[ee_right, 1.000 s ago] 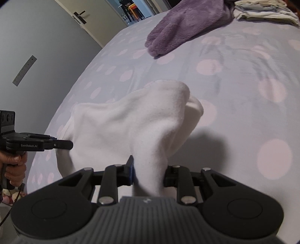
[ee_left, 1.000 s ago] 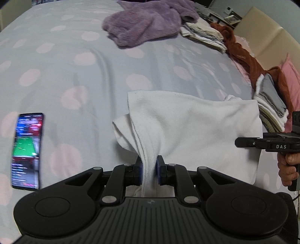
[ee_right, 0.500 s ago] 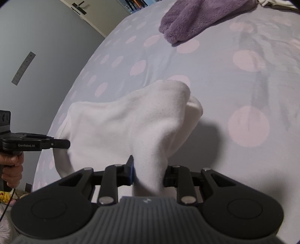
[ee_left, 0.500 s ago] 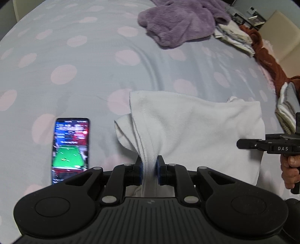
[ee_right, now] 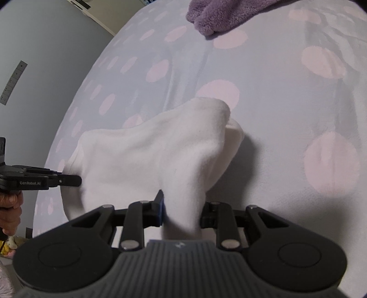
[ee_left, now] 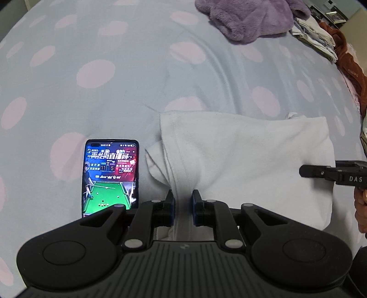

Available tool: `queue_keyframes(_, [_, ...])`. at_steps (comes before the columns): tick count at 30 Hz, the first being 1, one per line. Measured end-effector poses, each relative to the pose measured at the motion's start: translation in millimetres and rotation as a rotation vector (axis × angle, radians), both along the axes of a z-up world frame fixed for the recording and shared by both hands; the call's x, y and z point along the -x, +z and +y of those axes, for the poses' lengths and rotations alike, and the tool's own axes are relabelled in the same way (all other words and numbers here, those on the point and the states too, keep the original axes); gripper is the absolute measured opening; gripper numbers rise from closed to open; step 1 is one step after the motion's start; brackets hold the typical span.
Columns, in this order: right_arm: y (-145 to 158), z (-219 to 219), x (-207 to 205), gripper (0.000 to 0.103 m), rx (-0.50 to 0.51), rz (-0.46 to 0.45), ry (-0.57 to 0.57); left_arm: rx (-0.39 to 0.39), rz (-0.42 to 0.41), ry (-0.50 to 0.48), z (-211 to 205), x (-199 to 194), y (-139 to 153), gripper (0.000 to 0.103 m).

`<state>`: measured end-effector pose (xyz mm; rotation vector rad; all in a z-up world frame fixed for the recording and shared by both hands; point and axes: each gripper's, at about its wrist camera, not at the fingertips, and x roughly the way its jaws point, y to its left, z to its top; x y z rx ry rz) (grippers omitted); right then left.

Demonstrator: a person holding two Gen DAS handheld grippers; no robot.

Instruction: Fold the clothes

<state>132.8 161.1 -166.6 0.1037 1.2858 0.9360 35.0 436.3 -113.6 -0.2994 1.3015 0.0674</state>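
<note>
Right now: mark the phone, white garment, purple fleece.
phone [ee_left: 111, 177], left wrist view, middle of lit screen
white garment [ee_left: 247, 160], left wrist view, flat top layer
purple fleece [ee_left: 250, 18], left wrist view, middle of heap

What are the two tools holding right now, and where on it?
Both hold the white garment: the left tool pinches a seamed edge, the right tool a bunched fold at its other end.

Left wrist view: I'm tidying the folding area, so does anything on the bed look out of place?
Yes: a phone lies face up on the bedspread, screen lit with a snooker broadcast, right beside the white garment the left tongs are pinching.
</note>
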Motion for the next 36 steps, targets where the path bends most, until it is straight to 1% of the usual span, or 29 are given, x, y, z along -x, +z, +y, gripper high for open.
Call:
queue_keyframes(6, [-8.2,4.0,-0.4,0.028,0.033,-0.007,0.003,-0.015,0.014,-0.01,-3.4,-2.0,-4.2,0.012])
queue_keyframes(8, [-10.0,7.0,-0.4,0.029,0.049,-0.019,0.015,-0.024,0.024,-0.008,-5.9,-2.1,-9.6,0.013])
queue_keyframes(11, [-11.7,10.8,2.1,0.031,0.07,-0.048,0.033,-0.032,0.024,0.004,-7.0,-0.2,-10.1,0.015])
queue_keyframes(16, [-16.1,9.3,7.1,0.037,0.093,-0.099,0.026,-0.046,0.023,0.025,-8.3,3.0,-10.1,0.019])
queue_keyframes(17, [-17.3,10.1,8.9,0.037,0.095,-0.103,0.02,-0.049,0.022,0.029,-8.5,3.7,-10.1,0.02])
queue_keyframes(21, [-16.8,4.2,10.7,0.046,0.087,-0.109,-0.009,-0.06,0.021,0.046,-9.6,6.2,-10.1,0.023])
queue_keyframes(22, [-15.5,1.0,10.8,0.048,0.085,-0.111,-0.015,-0.063,0.02,0.052,-8.6,8.2,-6.1,0.023])
queue_keyframes(24, [-12.9,-5.2,11.1,0.05,0.08,-0.114,-0.029,-0.071,0.009,0.061,-5.3,12.0,4.7,0.023])
queue_keyframes(26, [-8.8,-14.0,10.7,0.051,0.07,-0.117,-0.046,-0.086,-0.016,0.066,-5.1,19.8,18.6,0.023])
queue_keyframes(29, [2.4,-29.2,9.1,0.053,0.049,-0.129,-0.074,-0.136,-0.066,0.076,-13.5,31.5,40.3,0.024])
queue_keyframes(31, [13.8,-39.9,12.1,0.056,0.037,-0.158,-0.085,-0.174,-0.109,0.097,-24.8,40.9,53.7,0.027])
queue_keyframes(32, [19.6,-43.9,14.4,0.057,0.038,-0.185,-0.089,-0.186,-0.144,0.112,-33.6,46.1,60.4,0.031])
queue_keyframes(33, [26.4,-49.1,17.5,0.058,0.044,-0.217,-0.092,-0.186,-0.182,0.125,-43.1,51.0,65.6,0.039])
queue_keyframes(34, [33.4,-54.6,21.2,0.062,0.052,-0.248,-0.094,-0.173,-0.224,0.131,-55.0,57.0,70.0,0.045])
queue_keyframes(35, [39.8,-60.1,25.6,0.063,0.06,-0.276,-0.098,-0.158,-0.265,0.136,-67.3,63.2,74.4,0.05])
queue_keyframes(36, [46.6,-66.3,30.5,0.065,0.066,-0.302,-0.1,-0.142,-0.291,0.132,-81.1,67.0,76.1,0.05])
